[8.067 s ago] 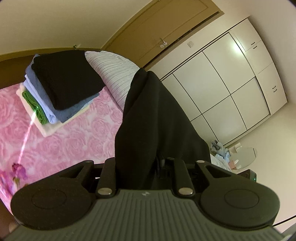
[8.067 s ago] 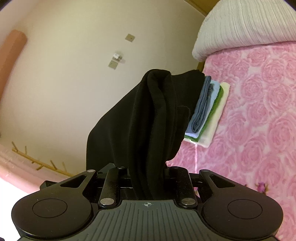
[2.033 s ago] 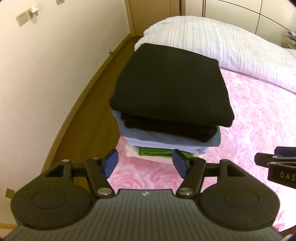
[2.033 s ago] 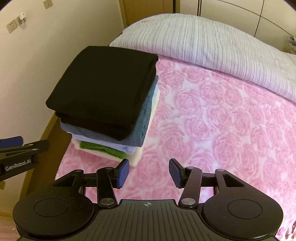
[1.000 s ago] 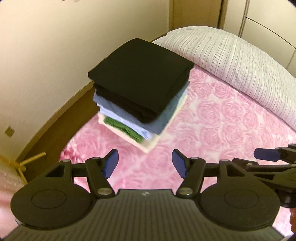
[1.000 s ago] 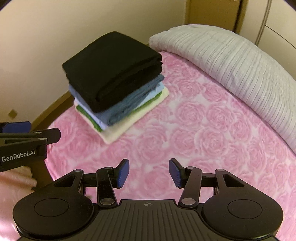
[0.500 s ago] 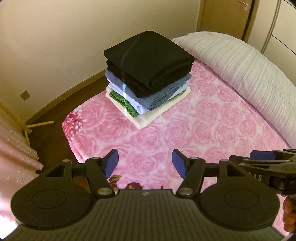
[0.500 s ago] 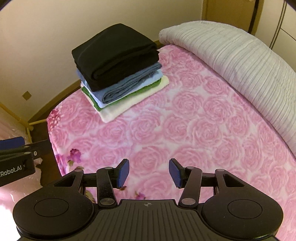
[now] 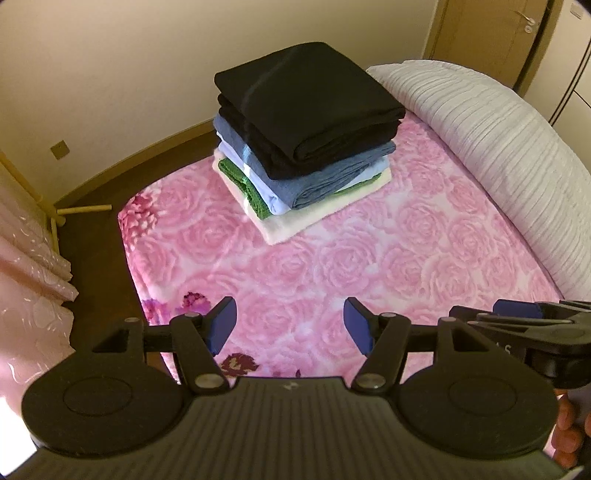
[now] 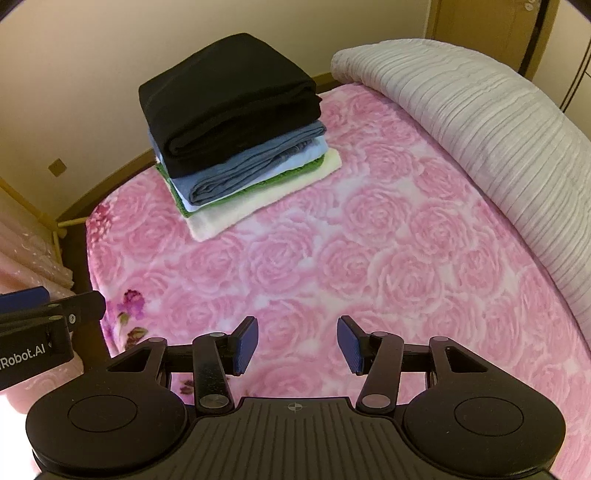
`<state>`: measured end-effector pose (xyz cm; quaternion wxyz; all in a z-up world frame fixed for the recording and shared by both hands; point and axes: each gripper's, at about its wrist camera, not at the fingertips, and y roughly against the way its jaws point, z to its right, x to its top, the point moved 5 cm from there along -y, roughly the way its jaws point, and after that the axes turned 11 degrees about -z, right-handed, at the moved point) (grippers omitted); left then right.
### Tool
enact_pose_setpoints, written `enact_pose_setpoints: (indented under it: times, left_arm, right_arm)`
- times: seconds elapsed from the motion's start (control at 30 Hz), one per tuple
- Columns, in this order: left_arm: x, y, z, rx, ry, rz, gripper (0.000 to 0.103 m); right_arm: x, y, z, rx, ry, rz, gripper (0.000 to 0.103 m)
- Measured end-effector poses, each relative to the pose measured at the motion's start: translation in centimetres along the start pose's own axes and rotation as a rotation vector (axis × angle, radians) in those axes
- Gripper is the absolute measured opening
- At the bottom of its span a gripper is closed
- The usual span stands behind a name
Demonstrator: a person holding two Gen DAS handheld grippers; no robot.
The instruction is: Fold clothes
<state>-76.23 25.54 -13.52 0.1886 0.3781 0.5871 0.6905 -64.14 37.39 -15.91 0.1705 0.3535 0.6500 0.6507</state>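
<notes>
A stack of folded clothes stands on the pink rose blanket near the bed's far corner: black on top, then blue, pale blue, green and cream at the bottom. My left gripper hangs open over the blanket, well short of the stack, nothing between its blue pads. My right gripper is open too, empty, over the blanket. Each gripper shows at the edge of the other's view: the right one, the left one.
A ribbed white duvet lies rolled along the right of the bed. Dark wooden floor and a cream wall lie past the bed's left edge. Pink curtain folds hang at far left. A door stands behind.
Both grippers have drawn back from the stack, which now looks smaller and farther away, with more blanket showing. Both views have rolled. The jaws stay open.
</notes>
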Motion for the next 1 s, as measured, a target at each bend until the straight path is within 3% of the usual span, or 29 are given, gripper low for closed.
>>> enact_pose_setpoints:
  times: [0.53, 1.0]
  left_arm:
    - [3.3, -4.0, 1.7, 0.023, 0.014, -0.042, 0.061]
    - [4.8, -4.6, 0.8, 0.062, 0.029, -0.005, 0.06]
  right_arm:
    - [4.8, -3.4, 1.8, 0.017, 0.025, -0.038, 0.051]
    - [6.0, -4.4, 1.6, 0.034, 0.012, -0.051, 0.051]
